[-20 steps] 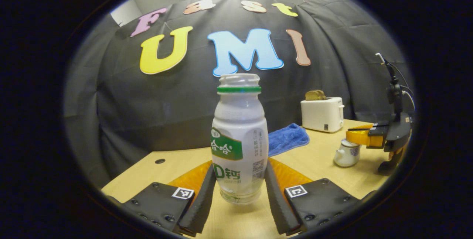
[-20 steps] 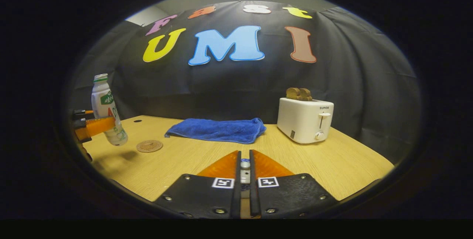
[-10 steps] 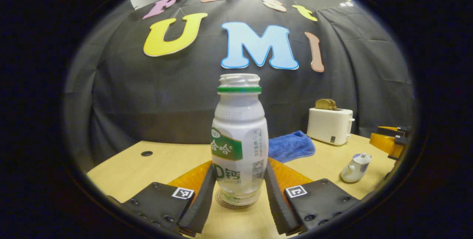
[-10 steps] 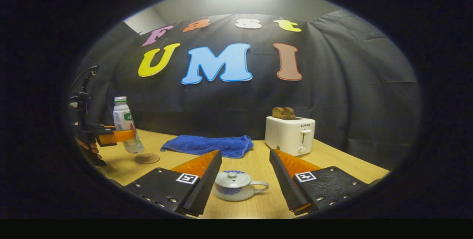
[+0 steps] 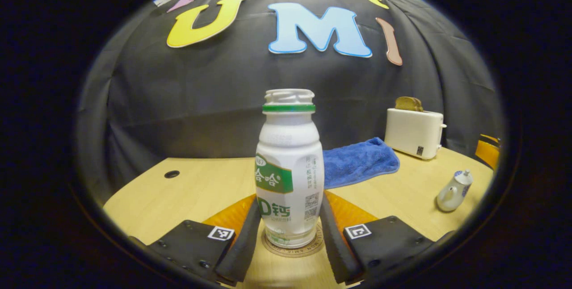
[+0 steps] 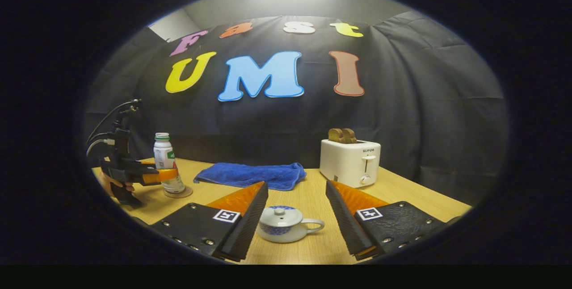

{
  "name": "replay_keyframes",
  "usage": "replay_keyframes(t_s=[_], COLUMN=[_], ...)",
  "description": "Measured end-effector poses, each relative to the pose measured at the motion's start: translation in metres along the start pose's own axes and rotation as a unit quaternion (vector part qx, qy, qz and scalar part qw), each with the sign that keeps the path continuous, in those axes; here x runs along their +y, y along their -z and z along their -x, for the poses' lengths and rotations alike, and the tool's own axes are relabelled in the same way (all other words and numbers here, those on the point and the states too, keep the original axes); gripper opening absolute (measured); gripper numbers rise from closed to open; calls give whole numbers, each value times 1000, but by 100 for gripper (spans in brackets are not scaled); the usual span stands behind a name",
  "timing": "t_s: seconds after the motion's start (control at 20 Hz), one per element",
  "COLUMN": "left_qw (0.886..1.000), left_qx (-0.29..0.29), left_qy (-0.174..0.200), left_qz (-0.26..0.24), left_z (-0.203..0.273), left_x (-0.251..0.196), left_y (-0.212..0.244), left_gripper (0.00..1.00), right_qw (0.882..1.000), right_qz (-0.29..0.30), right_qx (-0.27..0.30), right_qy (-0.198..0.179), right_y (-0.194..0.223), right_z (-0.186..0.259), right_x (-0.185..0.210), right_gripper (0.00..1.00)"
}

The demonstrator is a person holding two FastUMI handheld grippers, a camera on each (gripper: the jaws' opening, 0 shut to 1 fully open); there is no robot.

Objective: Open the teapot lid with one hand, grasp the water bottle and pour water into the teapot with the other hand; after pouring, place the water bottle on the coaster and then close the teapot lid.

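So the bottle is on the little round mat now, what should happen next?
Probably the left hand-held gripper should open and let go. The bottle stands upright on the coaster, with the fingers pressed on both its sides. The teapot has its lid on, and the right hand-held gripper is open around it, so only the release looks left.

Wooden table [image 6: 308, 197], coaster [image 6: 178, 192], blue towel [image 6: 251, 175], toaster [image 6: 350, 163], teapot [image 6: 286, 224]

My left gripper [image 5: 289, 231] clamps the water bottle [image 5: 289, 168]; my right gripper [image 6: 296, 211] gapes wide around the teapot [image 6: 286, 224].
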State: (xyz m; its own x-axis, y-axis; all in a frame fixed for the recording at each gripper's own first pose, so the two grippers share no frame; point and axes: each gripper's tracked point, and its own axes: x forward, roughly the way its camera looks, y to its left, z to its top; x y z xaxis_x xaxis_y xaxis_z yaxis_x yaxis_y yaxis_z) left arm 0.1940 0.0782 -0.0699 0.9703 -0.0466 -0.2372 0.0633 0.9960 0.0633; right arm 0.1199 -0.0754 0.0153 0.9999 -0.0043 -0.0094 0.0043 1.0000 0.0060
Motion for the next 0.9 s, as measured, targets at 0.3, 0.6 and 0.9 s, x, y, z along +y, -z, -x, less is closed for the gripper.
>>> replay_keyframes(t_s=[0.3,0.6,0.9], left_qw=[1000,1000,999], left_qx=[-18,-26,-34], left_qy=[9,7,-7], left_qz=[6,2,-3], left_z=[6,17,46], left_x=[-3,-3,1], left_y=[-13,-21,-25], left_gripper=[100,100,100], right_qw=[1000,1000,1000], right_qz=[0,-2,-6], right_qx=[2,3,-1], right_qy=[-5,-12,-20], right_y=[2,2,-1], right_z=[-1,-1,2], right_x=[3,5,11], right_gripper=[80,80,80])
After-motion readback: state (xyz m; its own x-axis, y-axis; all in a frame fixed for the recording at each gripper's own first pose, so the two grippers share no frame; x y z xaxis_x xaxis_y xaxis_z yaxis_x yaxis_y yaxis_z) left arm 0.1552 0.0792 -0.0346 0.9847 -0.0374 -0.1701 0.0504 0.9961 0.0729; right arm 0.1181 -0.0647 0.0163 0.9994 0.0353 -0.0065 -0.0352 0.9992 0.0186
